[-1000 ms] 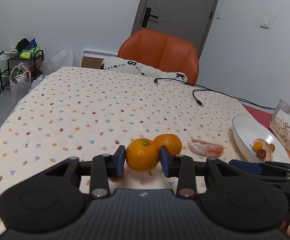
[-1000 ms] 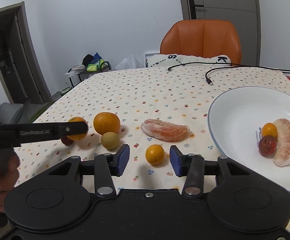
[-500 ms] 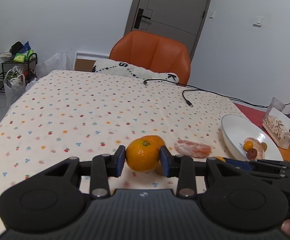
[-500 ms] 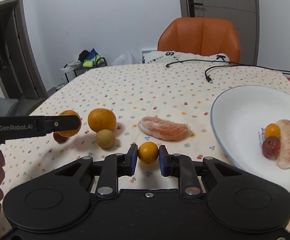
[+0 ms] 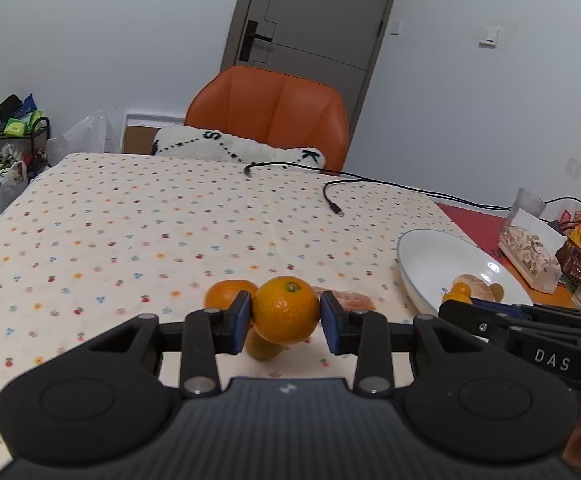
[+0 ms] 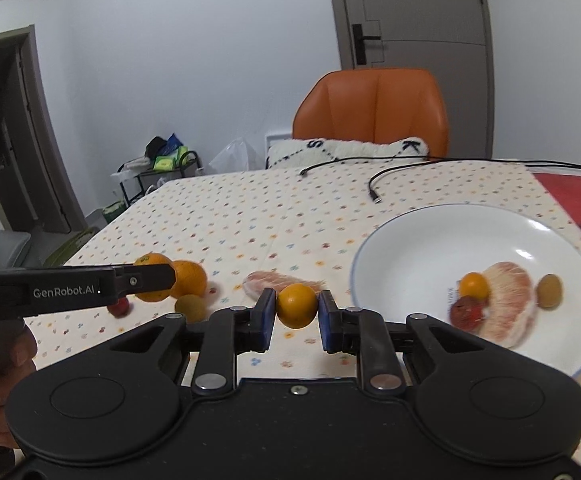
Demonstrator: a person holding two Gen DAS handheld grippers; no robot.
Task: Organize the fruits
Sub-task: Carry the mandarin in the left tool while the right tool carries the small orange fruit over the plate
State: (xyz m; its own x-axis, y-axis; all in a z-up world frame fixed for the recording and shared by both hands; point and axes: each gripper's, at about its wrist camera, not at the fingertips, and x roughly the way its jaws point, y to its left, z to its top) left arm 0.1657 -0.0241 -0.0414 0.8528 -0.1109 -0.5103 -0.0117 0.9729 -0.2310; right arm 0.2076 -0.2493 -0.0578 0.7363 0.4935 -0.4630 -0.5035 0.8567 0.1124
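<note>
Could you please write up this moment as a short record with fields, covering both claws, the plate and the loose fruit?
left claw: shut on a mandarin, held above the tablecloth
right claw: shut on a small orange fruit
plate: white, holds a pomelo segment, a small orange fruit, a red fruit and a green-brown fruit
loose on cloth: an orange, a second pomelo segment, a green-brown fruit, a red fruit
behind table: orange chair

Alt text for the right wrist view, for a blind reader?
The right gripper grips a small orange above a floral tablecloth. A white plate holding fruit lies right; the left gripper holds a mandarin at left.
</note>
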